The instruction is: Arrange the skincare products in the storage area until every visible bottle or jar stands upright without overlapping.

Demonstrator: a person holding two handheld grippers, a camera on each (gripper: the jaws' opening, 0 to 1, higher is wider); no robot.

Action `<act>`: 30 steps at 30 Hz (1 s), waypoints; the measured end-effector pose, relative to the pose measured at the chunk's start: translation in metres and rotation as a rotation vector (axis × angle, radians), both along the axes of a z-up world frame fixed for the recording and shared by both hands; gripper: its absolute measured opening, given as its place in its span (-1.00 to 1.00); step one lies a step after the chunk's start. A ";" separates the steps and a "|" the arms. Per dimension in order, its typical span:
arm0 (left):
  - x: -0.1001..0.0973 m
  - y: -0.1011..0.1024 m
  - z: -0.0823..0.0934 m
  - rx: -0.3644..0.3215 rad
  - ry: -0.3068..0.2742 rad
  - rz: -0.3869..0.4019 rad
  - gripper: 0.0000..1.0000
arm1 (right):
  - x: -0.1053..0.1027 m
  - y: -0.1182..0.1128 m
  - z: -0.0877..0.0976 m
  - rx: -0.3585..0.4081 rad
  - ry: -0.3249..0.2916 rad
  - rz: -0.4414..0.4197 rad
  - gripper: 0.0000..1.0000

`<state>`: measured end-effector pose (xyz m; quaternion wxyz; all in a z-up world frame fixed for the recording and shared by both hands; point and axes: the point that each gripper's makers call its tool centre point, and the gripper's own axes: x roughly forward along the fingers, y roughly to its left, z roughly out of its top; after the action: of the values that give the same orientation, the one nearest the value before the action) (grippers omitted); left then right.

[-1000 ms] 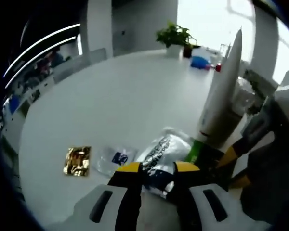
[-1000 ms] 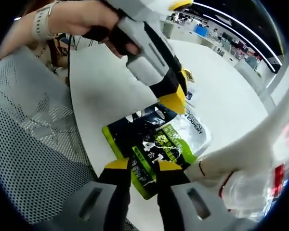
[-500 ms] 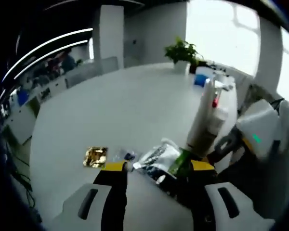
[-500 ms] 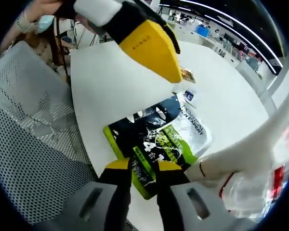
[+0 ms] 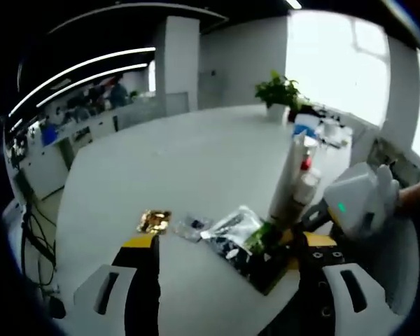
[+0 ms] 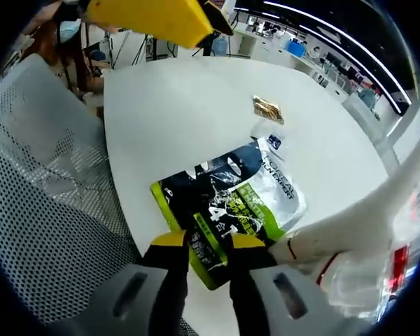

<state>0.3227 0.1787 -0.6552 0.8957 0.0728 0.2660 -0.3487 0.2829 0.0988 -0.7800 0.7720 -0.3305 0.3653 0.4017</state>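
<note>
Vs 0.5 s ago: left gripper (image 5: pixel 224 245) has pulled back and up; its jaws now stand wide apart w/ nothing between. In right gripper view it has shrunk to a yellow pad at top edge (image 6: pixel 150 17), so the table (image 6: pixel 182 112) centre is now uncovered. Right gripper (image 6: pixel 208 246) unchanged: jaws nearly together, clamped on the near corner of the black-green sachet (image 6: pixel 220 206), lower centre.

Sachet lies flat at the table's near edge; clear pouch (image 6: pixel 283 185) overlaps its right side. Small clear packet (image 6: pixel 271 140) and gold foil packet (image 6: pixel 267 108) sit further out, upper centre, apart from each other. White tube (image 5: pixel 288 182) stands upright right of centre in left gripper view, a small red-capped bottle (image 5: pixel 304 185) touching it.

Open tabletop stretches upper left; mesh chair (image 6: pixel 42 189) borders the table edge, left side. Potted plant (image 5: pixel 280 94) far end.
</note>
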 end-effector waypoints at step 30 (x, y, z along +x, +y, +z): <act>-0.069 0.028 0.021 0.015 -0.007 0.124 0.94 | -0.044 -0.061 0.191 0.396 -0.329 -0.193 0.31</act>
<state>0.2541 0.2069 -0.6345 0.9160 0.0639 0.2695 -0.2902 0.2390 0.0374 -0.5894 0.9053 -0.1975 0.1791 0.3307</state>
